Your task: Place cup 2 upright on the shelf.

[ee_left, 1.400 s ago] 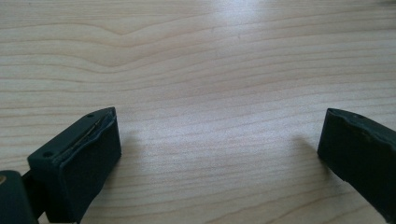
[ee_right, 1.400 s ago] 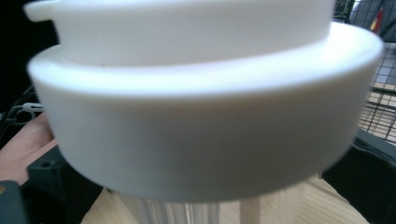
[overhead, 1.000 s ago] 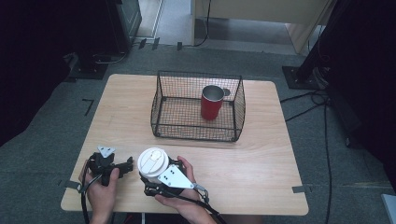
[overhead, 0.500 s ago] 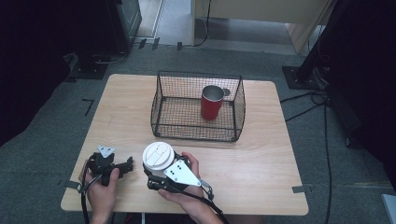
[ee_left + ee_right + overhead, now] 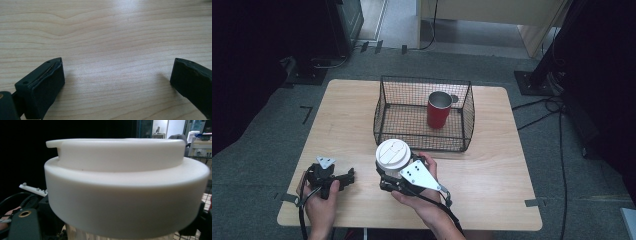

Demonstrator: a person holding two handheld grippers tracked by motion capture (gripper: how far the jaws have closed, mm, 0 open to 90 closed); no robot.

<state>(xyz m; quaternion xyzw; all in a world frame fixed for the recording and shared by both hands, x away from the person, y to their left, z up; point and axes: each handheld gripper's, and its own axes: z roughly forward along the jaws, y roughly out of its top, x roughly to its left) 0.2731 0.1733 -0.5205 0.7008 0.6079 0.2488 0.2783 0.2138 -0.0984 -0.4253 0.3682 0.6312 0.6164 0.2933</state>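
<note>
A cup with a white lid (image 5: 393,154) is held just above the table's front, in front of the wire basket (image 5: 381,116). My right gripper (image 5: 388,175) is shut on it below the lid, and the lid hides the fingertips. In the right gripper view the white lid (image 5: 125,182) looms close. My left gripper (image 5: 346,177) rests low at the front left, open, with bare wood between its fingers (image 5: 47,82). A red metal cup (image 5: 438,111) stands upright inside the basket, toward its right side.
The wooden table (image 5: 497,165) has bare room on the right and at the back left. The black wire basket stands at the middle back. Cables and dark equipment stands lie on the grey floor around the table.
My right gripper has lifted the lidded cup and carried it a little right and toward the basket. The left gripper has stayed put.
</note>
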